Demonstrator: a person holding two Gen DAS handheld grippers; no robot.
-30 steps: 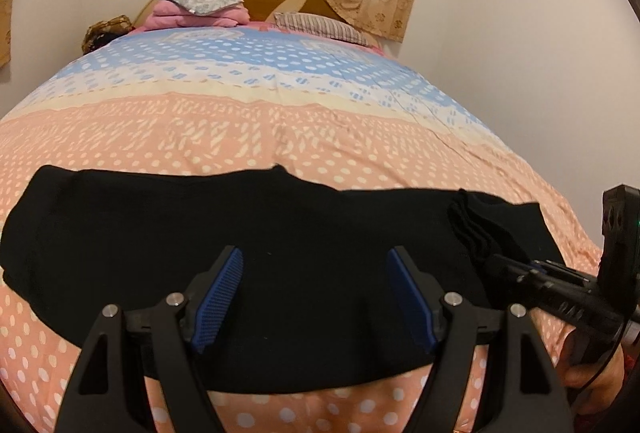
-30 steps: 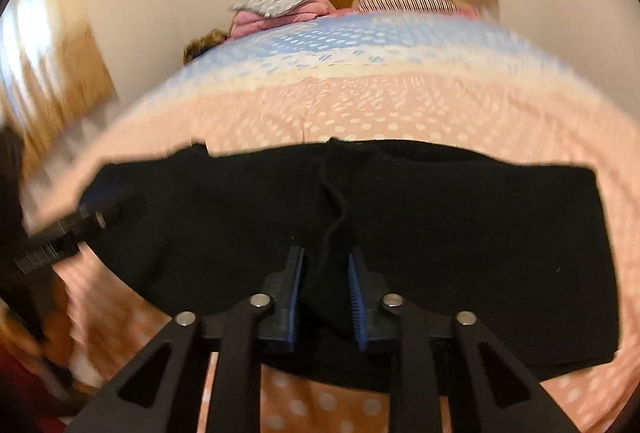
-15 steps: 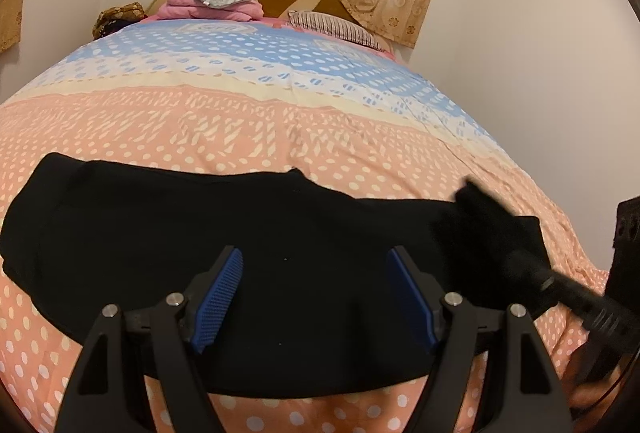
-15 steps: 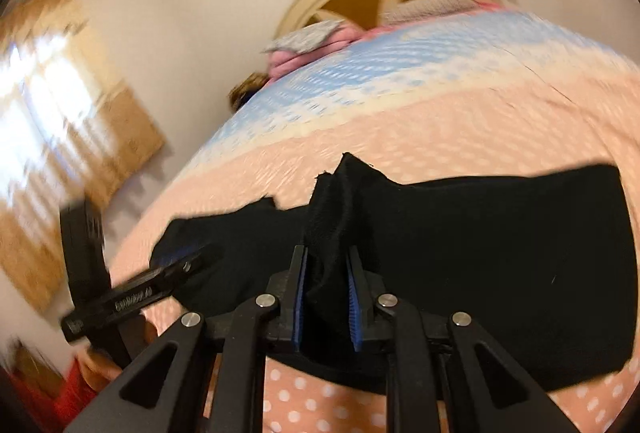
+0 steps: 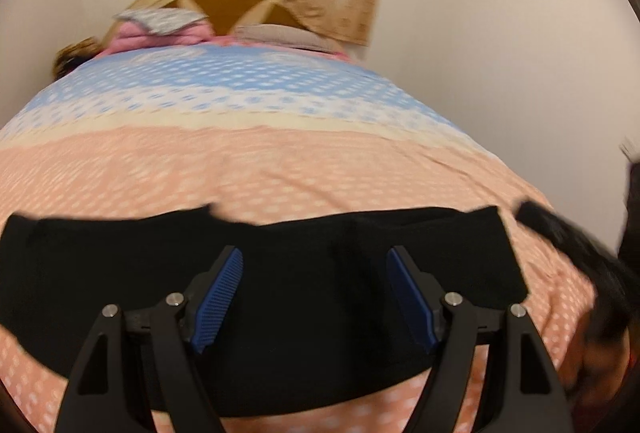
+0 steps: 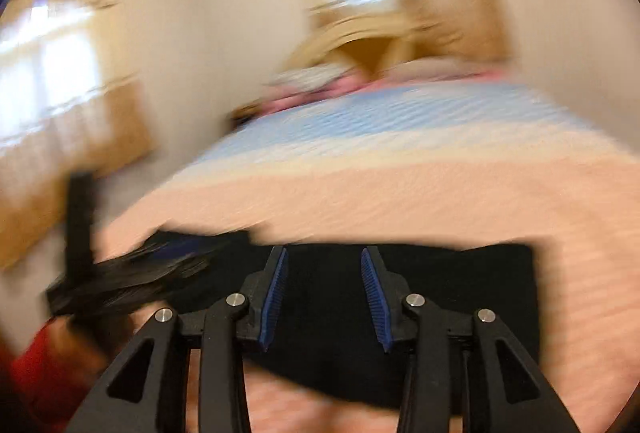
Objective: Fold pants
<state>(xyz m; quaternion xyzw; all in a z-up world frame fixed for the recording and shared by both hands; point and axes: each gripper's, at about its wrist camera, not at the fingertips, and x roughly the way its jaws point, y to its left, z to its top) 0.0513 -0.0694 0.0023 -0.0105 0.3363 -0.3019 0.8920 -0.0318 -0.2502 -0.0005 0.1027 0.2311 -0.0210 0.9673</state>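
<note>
Left wrist view shows the black pants (image 5: 304,297) lying flat across the near part of the bed (image 5: 280,169), on the pink dotted cover. The left gripper (image 5: 314,297) hangs just over the middle of the pants with its jaws wide apart and nothing between them. A dark blurry shape at the right edge may be the other tool, but it is too smeared to be sure. Right wrist view is very blurry. In it the right gripper (image 6: 324,299) is over the pants too, and its jaws are apart and hold nothing. The pants look soft, light and floppy, so they will bend and sag when lifted, not stay stiff. I think the best places to grab are the far ends or corners, pinching both layers of cloth, so one end can be carried over the other.
</note>
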